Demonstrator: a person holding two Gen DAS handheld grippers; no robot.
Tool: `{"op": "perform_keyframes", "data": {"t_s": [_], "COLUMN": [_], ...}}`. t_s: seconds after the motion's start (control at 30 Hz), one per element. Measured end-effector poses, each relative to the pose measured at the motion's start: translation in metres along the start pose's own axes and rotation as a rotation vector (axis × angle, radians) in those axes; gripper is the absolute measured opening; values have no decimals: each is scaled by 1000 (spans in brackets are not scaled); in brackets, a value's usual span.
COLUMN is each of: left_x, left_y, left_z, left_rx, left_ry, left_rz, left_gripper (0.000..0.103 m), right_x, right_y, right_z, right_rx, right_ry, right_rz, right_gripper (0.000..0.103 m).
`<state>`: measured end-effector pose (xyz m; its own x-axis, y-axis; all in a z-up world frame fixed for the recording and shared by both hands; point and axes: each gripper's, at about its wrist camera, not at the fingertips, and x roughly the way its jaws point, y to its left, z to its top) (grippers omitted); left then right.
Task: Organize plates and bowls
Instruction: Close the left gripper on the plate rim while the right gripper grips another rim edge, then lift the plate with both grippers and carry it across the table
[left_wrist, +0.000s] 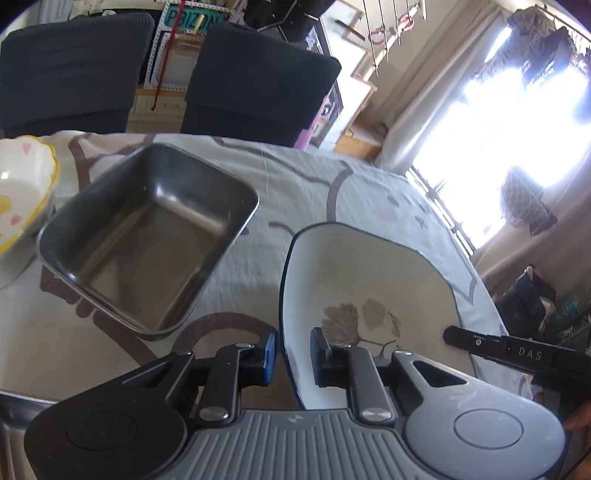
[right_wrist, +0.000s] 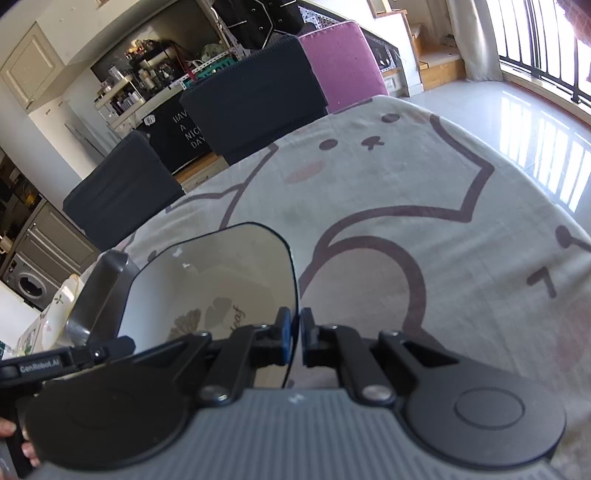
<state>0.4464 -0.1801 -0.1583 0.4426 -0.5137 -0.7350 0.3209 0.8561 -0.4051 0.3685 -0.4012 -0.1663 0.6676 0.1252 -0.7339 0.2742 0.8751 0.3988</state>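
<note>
- Sunlight is pouring through the barred window on the right, washing over a desk (right_wrist: 424, 206) that is wearing a pale cloth printed with a cartoon animal face; dark-covered chairs (left_wrist: 258, 77) are standing at its far edge.
- Sitting at the far left in the left wrist view, a white bowl with a yellow scalloped rim (left_wrist: 22, 192) is resting on the cloth, just beside the steel tray.
- Lying next to it, a rectangular steel tray (left_wrist: 147, 236) is sitting flat on the desk, angled, well apart from the left gripper.
- Reaching toward the plate, the left gripper (left_wrist: 293, 356) is straddling the near rim with its jaws parted, one blue pad on each side; I cannot tell whether either pad is touching the rim.
- Tilting with its left edge raised, the white plate with a dark rim and leaf print (left_wrist: 369, 288) is being held between the tray and the desk's right side.
- Gripping from the other side, the right gripper (right_wrist: 295, 341) is pinching the plate's right edge, its jaws clenched on the thin rim.
</note>
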Motion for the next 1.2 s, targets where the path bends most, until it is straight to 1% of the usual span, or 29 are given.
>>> {"op": "perform_keyframes", "data": {"t_s": [0.07, 0.2, 0.37, 0.47, 0.53, 0.67, 0.8, 0.97, 1.1, 1.2], "left_x": [5, 16, 22, 21, 19, 7, -21, -76, -129, -169], "left_y": [2, 4, 10, 11, 9, 3, -15, -33, -47, -54], "left_z": [1, 5, 8, 8, 8, 12, 19, 22, 17, 5], "left_rx": [-3, -13, -56, -60, -58, -47, -23, -6, 22, 55], "left_ry": [4, 11, 1, 3, 2, -22, -68, -135, -186, -221], "left_rz": [-2, -5, -32, -38, -35, -45, -61, -70, -39, -12], "left_gripper": [17, 16, 14, 13, 12, 12, 11, 11, 10, 10], "right_x": [4, 12, 16, 18, 17, 10, -13, -57, -94, -120], "right_y": [-1, -9, -12, -12, -9, -3, 0, 15, 34, 46], "right_z": [1, 1, 1, 0, -2, -3, 5, 13, 5, -6], "right_rx": [6, 53, 64, 47, 11, -29, -32, -46, -65, -75], "right_ry": [4, 26, 33, 25, 12, -10, -68, -147, -179, -183], "right_rz": [7, 48, 56, 53, 40, 25, 37, 74, 118, 138], "right_gripper": [9, 9, 9, 8, 9, 9, 9, 9, 9, 10]}}
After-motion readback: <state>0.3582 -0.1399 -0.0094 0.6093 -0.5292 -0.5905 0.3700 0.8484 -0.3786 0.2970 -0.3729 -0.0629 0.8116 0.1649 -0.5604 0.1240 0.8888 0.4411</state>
